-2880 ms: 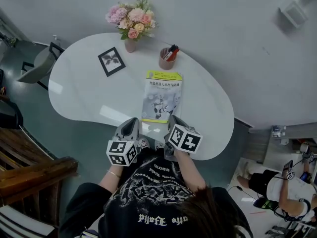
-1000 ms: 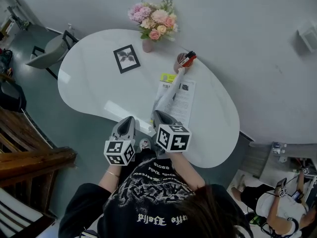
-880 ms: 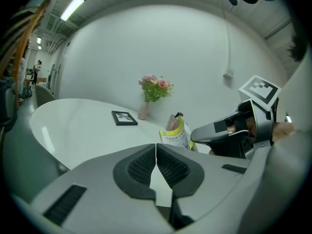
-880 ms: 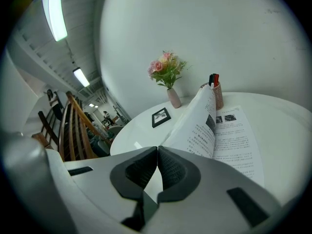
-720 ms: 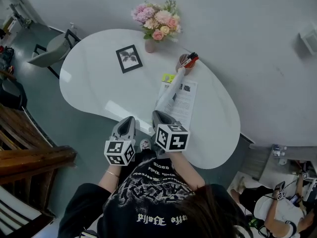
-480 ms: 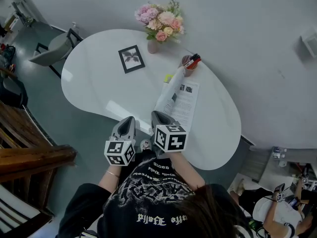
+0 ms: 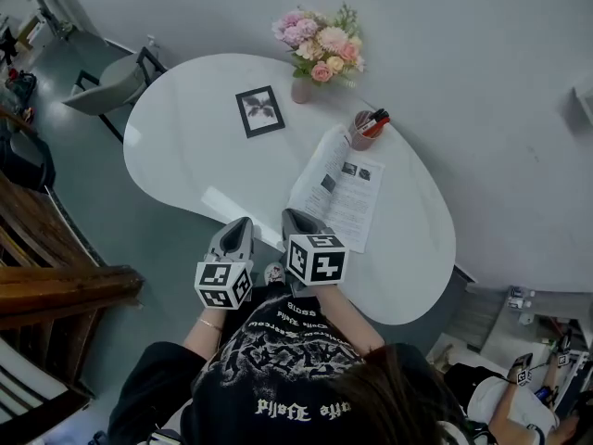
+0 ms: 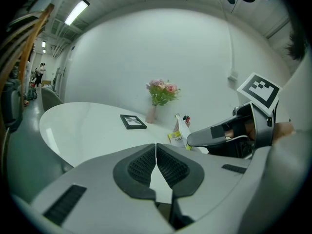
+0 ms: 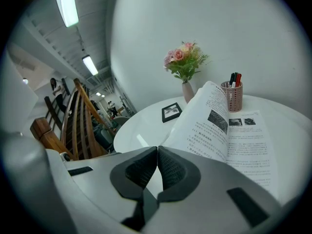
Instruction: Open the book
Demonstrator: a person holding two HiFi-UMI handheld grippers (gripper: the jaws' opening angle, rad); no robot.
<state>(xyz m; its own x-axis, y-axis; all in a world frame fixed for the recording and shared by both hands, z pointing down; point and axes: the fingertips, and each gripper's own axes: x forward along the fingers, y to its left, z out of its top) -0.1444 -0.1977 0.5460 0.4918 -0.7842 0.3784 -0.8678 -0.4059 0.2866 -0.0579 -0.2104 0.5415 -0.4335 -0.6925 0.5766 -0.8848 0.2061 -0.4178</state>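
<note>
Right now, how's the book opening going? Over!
Left gripper shut, empty. Right gripper shut on a lifted page of the book. Book open on the table. Pen cup just beyond it, nothing blocking.

The book [image 7: 339, 189] lies open on the desk [image 7: 185, 156], toward its far edge, printed pages up, left leaf curving upward.

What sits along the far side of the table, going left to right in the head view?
picture frame → vase of flowers → pen cup. The open book is left out, since it spans under both the vase and the cup.
</note>
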